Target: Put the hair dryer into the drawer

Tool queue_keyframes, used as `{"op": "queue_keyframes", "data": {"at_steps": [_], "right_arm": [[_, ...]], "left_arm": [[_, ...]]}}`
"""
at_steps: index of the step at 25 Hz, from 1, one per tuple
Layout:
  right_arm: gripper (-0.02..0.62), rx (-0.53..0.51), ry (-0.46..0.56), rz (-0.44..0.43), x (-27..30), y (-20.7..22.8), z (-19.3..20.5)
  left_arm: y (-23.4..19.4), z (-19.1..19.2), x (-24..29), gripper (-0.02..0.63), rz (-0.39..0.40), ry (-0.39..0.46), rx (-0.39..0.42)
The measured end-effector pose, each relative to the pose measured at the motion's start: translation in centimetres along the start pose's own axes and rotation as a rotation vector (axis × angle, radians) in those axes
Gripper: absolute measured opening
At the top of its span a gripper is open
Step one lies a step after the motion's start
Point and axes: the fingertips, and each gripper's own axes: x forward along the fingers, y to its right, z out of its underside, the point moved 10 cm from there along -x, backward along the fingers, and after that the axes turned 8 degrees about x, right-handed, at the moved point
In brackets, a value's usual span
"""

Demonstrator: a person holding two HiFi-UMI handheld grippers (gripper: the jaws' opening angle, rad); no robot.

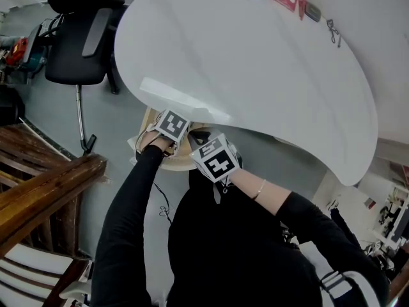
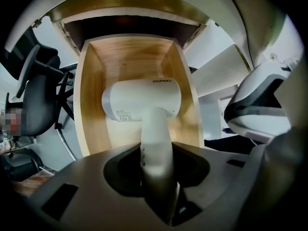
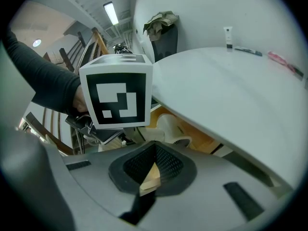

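My left claw (image 2: 156, 177) holds the dryer (image 2: 143, 100) tight by its handle, its head straight ahead in mid-frame, lying crosswise between the walls of the open drawer (image 2: 89, 109), whose front edge my right claw (image 3: 148, 176) pinches.

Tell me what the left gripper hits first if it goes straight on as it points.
The left gripper, shut on the hair dryer by its handle, points down into the open drawer. The dryer's body would probably meet the wooden drawer floor first; the gap is unclear.
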Motion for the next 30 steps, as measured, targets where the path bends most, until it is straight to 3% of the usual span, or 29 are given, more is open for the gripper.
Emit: {"op": "queue_keyframes", "data": {"at_steps": [14, 16, 30], "right_arm": [[0.000, -0.027, -0.020, 0.015, 0.5, -0.6, -0.5], [0.000, -0.029, -0.017, 0.019, 0.5, -0.5, -0.7], [0.000, -0.053, 0.008, 0.029, -0.6, -0.8, -0.7]], "left_arm": [[-0.2, -0.2, 0.0, 0.174, -0.062, 0.001, -0.007], [-0.3, -0.5, -0.2, 0.201, -0.074, 0.021, -0.011], [0.2, -0.8, -3.8, 0.201, -0.115, 0.202, -0.031]]}}
